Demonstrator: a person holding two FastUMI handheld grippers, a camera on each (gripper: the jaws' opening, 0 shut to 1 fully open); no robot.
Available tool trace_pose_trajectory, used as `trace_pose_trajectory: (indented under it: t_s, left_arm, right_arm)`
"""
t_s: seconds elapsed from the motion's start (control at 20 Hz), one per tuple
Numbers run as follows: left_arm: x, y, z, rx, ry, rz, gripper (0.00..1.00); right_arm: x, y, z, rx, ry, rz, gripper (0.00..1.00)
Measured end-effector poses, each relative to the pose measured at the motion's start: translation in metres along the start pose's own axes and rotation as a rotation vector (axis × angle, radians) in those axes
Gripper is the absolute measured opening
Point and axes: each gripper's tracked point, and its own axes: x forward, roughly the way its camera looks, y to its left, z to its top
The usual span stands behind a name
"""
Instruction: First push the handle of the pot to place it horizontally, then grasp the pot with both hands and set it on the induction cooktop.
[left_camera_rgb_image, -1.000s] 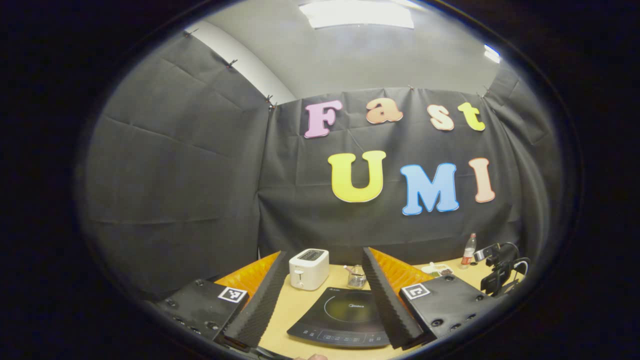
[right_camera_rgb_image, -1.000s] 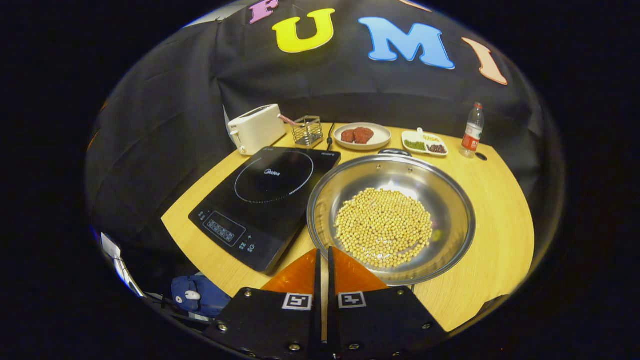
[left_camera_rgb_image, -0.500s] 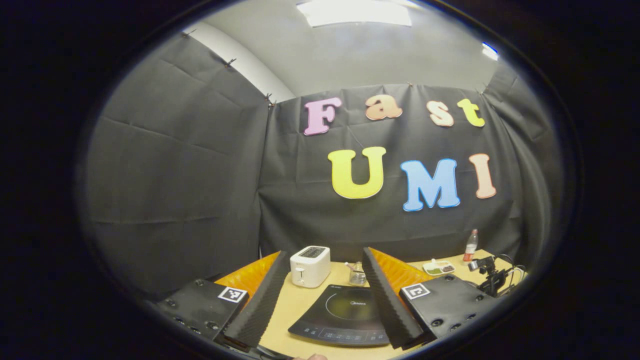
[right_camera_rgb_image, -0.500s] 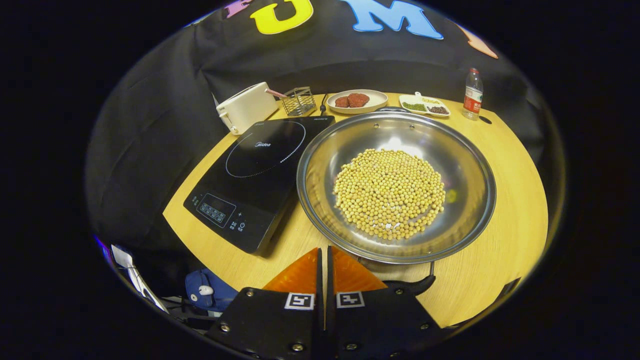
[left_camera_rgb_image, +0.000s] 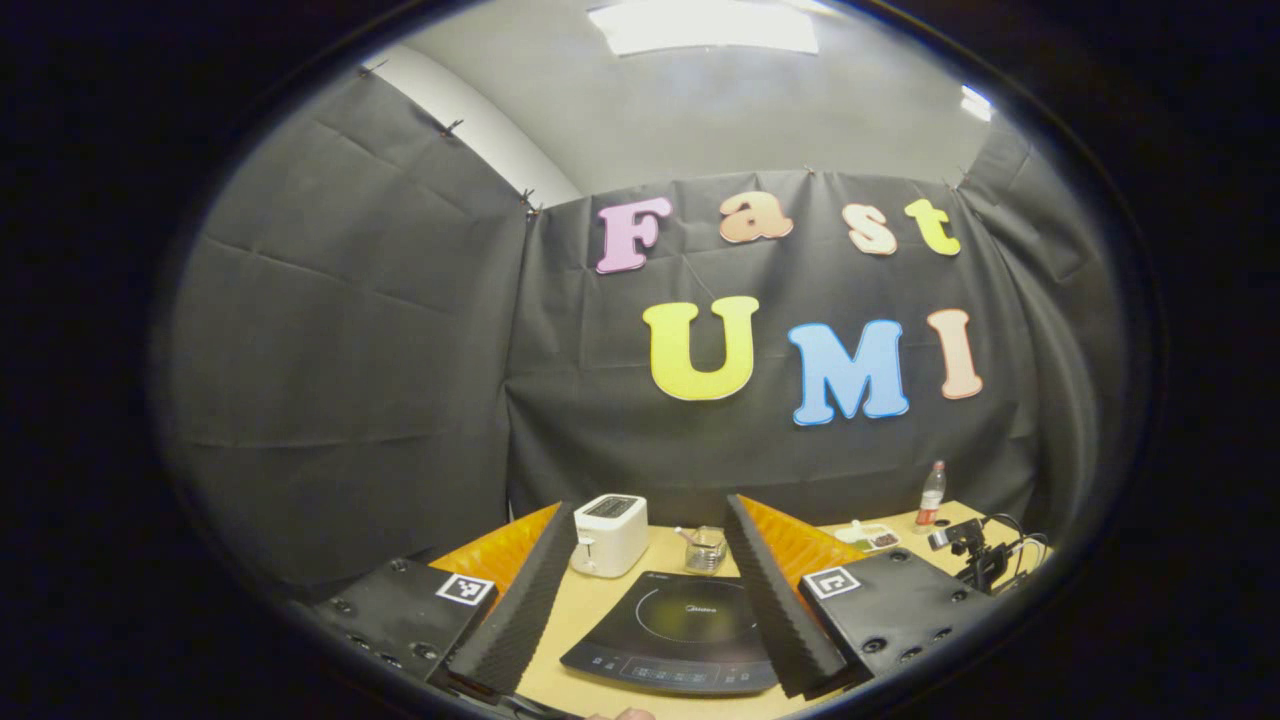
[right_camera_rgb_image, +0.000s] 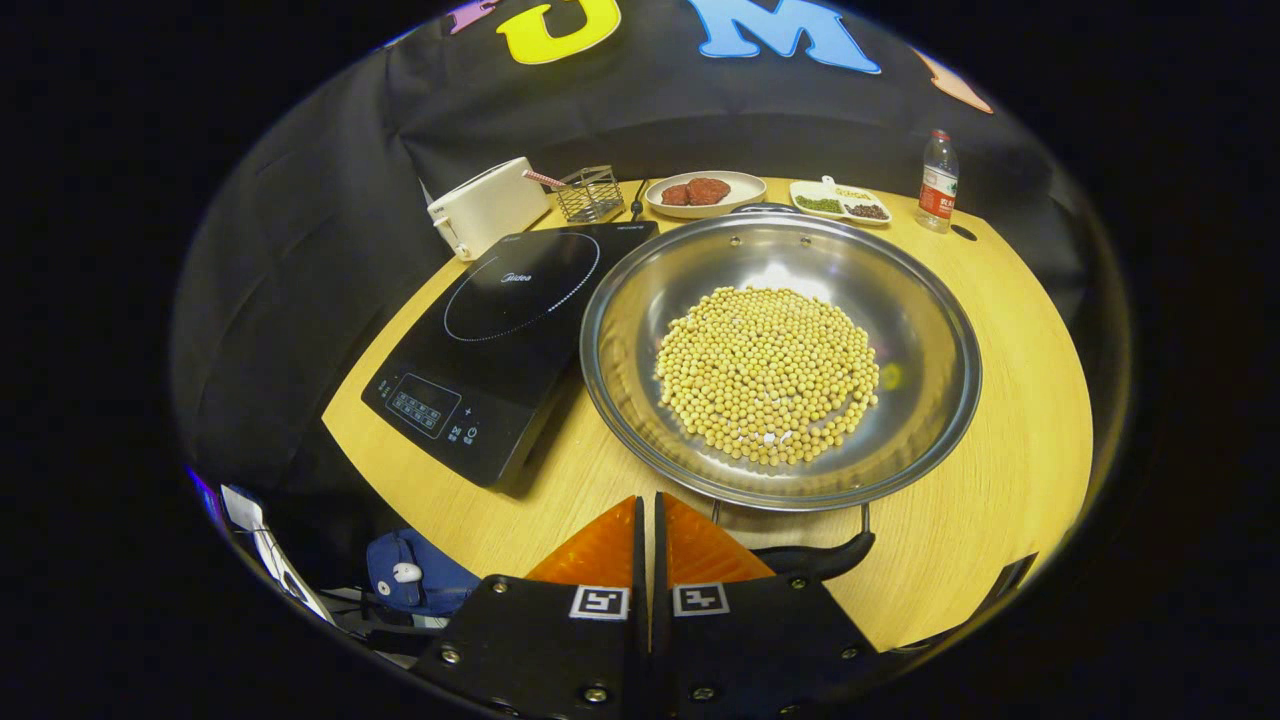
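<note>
Right now we see the right gripper (right_camera_rgb_image: 647, 515) at the bottom of its view, its two fingers pressed together with nothing between them, tips poised over the near rim of the pot (right_camera_rgb_image: 780, 355). Just to the right of the fingers, the pot's dark handle (right_camera_rgb_image: 815, 560) lies beside them; we cannot tell whether they touch. The pot is a wide steel pan holding a round bed of pale beans (right_camera_rgb_image: 767, 373). It sits on the wooden table (right_camera_rgb_image: 1010, 450), just right of the cooktop (right_camera_rgb_image: 500, 335), their edges close together. Behind the cooktop stand a toaster (right_camera_rgb_image: 487, 205) and a wire basket (right_camera_rgb_image: 588, 192). Farther back are a plate (right_camera_rgb_image: 705, 194) with two red pieces, a divided dish (right_camera_rgb_image: 840, 202) and a bottle (right_camera_rgb_image: 936, 180).

In the left gripper view, the left gripper (left_camera_rgb_image: 640, 600) is held high and level, its fingers spread wide apart and holding nothing. Between them we see the cooktop (left_camera_rgb_image: 680, 635), with the toaster (left_camera_rgb_image: 610, 534) and basket (left_camera_rgb_image: 706, 548) beyond it. The bottle (left_camera_rgb_image: 931, 494) stands far to the right.
</note>
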Motion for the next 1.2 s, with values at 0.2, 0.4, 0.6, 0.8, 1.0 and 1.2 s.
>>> trace_pose_trajectory:
  t_s: [0.2, 0.4, 0.6, 0.8, 1.0, 1.2]
  left_arm:
    - [-0.001, -0.008, 0.001, -0.001, -0.003, -0.012, 1.0]
    - [-0.002, -0.016, 0.003, -0.008, -0.009, -0.021, 0.99]
    - [-0.003, -0.026, 0.004, -0.011, -0.012, -0.036, 1.0]
    - [-0.005, -0.037, 0.007, -0.009, -0.019, -0.052, 1.0]
    - [-0.01, -0.046, 0.009, -0.006, -0.022, -0.062, 1.0]
    - [-0.013, -0.054, 0.011, -0.006, -0.023, -0.067, 1.0]
  right_arm:
    - [-0.006, -0.013, -0.005, -0.001, 0.003, -0.021, 0.02]
    - [-0.013, -0.028, -0.012, 0.009, 0.006, -0.041, 0.02]
    - [-0.018, -0.043, -0.017, 0.031, 0.001, -0.063, 0.02]
    - [-0.023, -0.063, -0.016, 0.046, -0.008, -0.096, 0.02]
    - [-0.028, -0.089, -0.018, 0.036, -0.01, -0.141, 0.02]
    - [-0.033, -0.115, -0.021, 0.025, -0.001, -0.193, 0.02]
